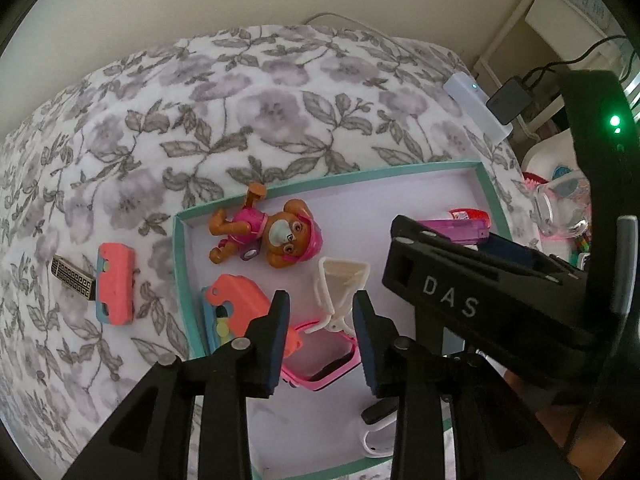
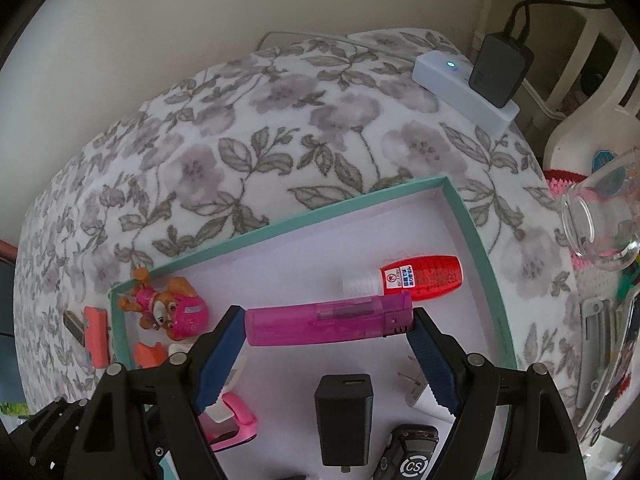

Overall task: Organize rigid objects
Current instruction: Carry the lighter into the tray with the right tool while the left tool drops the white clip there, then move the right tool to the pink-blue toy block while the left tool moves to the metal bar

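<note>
A teal-rimmed box lid (image 1: 182,248) (image 2: 476,240) lies on the floral cloth. In it are a pink pup figure (image 1: 276,232) (image 2: 172,310), a coral toy car (image 1: 236,304), a cream clip (image 1: 340,288), a pink case (image 1: 320,356) (image 2: 230,426), a red bottle (image 2: 424,278), a black charger (image 2: 345,418) and a black key fob (image 2: 408,456). My right gripper (image 2: 326,322) holds a purple lighter (image 2: 328,320) lengthwise between its fingers, low over the lid. My left gripper (image 1: 322,306) is open and empty above the clip and pink case. A second coral car (image 1: 115,288) and a patterned metal lighter (image 1: 74,282) lie on the cloth left of the lid.
A white power strip (image 2: 460,88) with a black adapter (image 2: 500,72) lies at the cloth's far right corner. A clear glass (image 2: 600,228) lies tipped at the right, beside clutter. A beige wall runs behind the bed.
</note>
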A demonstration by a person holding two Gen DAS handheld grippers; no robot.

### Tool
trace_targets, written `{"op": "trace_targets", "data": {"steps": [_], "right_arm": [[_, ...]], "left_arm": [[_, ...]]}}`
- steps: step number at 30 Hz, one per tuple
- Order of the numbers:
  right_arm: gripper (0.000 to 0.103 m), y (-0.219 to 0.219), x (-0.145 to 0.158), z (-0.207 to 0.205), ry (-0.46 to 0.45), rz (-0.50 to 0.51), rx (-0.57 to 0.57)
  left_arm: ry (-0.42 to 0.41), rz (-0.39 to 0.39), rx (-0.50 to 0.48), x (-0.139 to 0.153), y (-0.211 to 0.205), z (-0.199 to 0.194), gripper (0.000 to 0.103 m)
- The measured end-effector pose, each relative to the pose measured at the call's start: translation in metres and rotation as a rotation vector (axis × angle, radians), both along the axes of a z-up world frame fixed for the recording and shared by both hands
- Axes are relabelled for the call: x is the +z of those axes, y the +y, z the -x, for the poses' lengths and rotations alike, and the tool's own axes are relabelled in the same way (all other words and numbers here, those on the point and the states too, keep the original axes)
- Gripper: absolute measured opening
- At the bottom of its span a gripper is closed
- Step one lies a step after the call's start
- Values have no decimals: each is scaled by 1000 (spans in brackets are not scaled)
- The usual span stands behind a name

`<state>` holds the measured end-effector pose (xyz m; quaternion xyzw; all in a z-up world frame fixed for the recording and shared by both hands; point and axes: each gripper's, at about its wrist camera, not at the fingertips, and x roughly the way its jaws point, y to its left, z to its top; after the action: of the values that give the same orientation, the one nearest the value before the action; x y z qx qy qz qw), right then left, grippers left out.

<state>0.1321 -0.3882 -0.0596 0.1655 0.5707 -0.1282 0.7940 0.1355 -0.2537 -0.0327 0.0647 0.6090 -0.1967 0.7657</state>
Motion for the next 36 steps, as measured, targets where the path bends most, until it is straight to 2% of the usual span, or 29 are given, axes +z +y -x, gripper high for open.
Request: {"op": "trace_targets", "data": {"steps": [3, 9, 13, 16, 18, 26, 28, 32, 35, 36], "right_arm": [[88, 2, 3, 0, -9, 5, 3], [96, 1, 8, -1, -19, 19, -1], [97, -1, 13, -1, -38, 6, -15], [103, -3, 15, 0, -54, -6, -29], [103, -3, 16, 0, -58, -3, -37], [103, 2, 15, -3, -63, -14, -33], [103, 7, 16, -5, -66, -7, -19], [103, 27, 17, -12, -71, 15, 31], [103, 44, 17, -16, -77, 7, 76], [103, 49, 17, -17, -79, 8, 88]], "left_arm": [[-7, 9, 4, 5, 2, -2, 43], [-28, 15, 35, 13, 10, -6, 48], [-42, 11, 67, 16, 19, -11, 55], [-50, 0, 109, 16, 30, -17, 59], [-56, -13, 137, 15, 37, -21, 70], [-75, -35, 258, 16, 70, -38, 75], [-77, -37, 281, 16, 78, -42, 81], [-74, -31, 359, 16, 105, -52, 82], [-68, -35, 432, 13, 132, -60, 96], [-68, -36, 457, 12, 142, -63, 96]]}}
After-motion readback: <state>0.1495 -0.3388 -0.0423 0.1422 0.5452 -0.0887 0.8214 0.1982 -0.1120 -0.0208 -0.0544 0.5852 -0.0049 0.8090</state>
